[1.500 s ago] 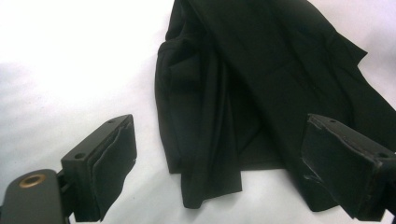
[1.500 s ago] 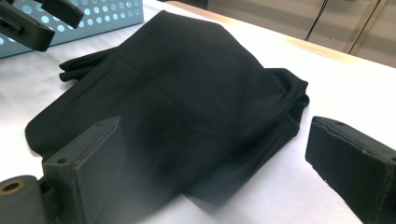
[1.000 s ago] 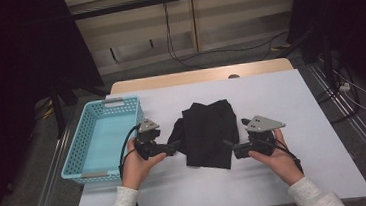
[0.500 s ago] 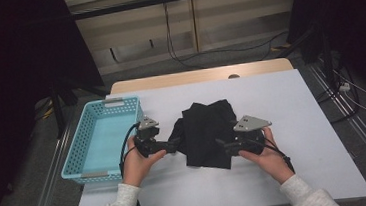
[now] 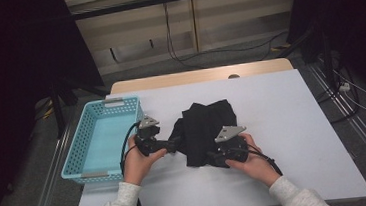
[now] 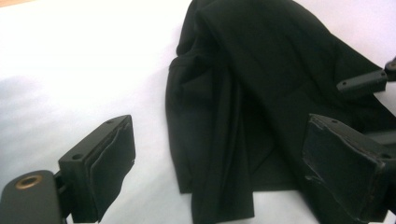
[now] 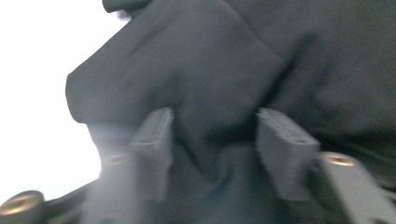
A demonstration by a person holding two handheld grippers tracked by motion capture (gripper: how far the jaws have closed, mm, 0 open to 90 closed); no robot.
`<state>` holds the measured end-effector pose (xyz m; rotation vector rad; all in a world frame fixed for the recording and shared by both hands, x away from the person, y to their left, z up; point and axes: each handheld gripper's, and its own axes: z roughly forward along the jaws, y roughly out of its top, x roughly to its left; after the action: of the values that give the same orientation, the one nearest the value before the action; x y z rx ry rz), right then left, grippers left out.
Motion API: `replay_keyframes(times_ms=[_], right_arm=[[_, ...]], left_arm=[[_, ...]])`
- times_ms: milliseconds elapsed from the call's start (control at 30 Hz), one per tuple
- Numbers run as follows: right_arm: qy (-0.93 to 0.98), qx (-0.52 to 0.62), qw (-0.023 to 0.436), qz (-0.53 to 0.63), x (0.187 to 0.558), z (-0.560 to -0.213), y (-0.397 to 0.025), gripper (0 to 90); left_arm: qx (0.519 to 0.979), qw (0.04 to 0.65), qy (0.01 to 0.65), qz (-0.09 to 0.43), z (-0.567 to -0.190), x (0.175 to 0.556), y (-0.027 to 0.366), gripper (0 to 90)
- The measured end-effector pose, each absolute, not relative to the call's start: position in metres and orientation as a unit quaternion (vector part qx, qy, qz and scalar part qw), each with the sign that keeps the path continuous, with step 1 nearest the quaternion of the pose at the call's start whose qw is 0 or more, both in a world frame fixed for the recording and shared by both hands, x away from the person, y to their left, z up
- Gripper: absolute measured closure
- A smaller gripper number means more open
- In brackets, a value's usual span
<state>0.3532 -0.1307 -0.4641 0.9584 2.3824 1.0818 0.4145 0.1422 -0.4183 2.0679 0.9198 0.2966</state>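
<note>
right, black cloth (image 5: 206, 131) lies mid-surface. i've got both tongs agape: left tongs (image 6: 219, 163) at its left edge, right tongs (image 7: 212, 149) over its near edge. next, pinch both edges.

1 black cloth (image 5: 204, 131), 1 blue basket (image 5: 105, 140), 2 hand-held grippers: left (image 5: 172, 144), right (image 5: 212, 156)

The right tongs (image 7: 212, 140) are motion-blurred; black cloth (image 7: 261, 65) runs past the frame edges.

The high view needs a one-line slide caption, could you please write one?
Two hand-held grippers, left gripper and right gripper, close in on a black cloth beside a blue basket.
</note>
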Motion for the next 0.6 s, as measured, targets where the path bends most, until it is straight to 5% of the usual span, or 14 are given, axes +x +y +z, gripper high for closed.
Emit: replay_keyframes(times_ms=[67,200,600], right_arm=[[0.840,0.345,0.172,0.382,0.353,-0.462,-0.135,74.9],[0.817,0.369,0.146,0.418,0.352,-0.455,-0.155,90.0],[0.776,0.400,0.188,0.449,0.344,-0.437,-0.199,90.0]], left_arm=[[0.824,0.418,0.366,0.116,-0.418,0.415,0.140,9.8],[0.825,0.420,0.360,0.116,-0.417,0.414,0.137,10.0],[0.832,0.418,0.348,0.110,-0.420,0.416,0.127,10.2]])
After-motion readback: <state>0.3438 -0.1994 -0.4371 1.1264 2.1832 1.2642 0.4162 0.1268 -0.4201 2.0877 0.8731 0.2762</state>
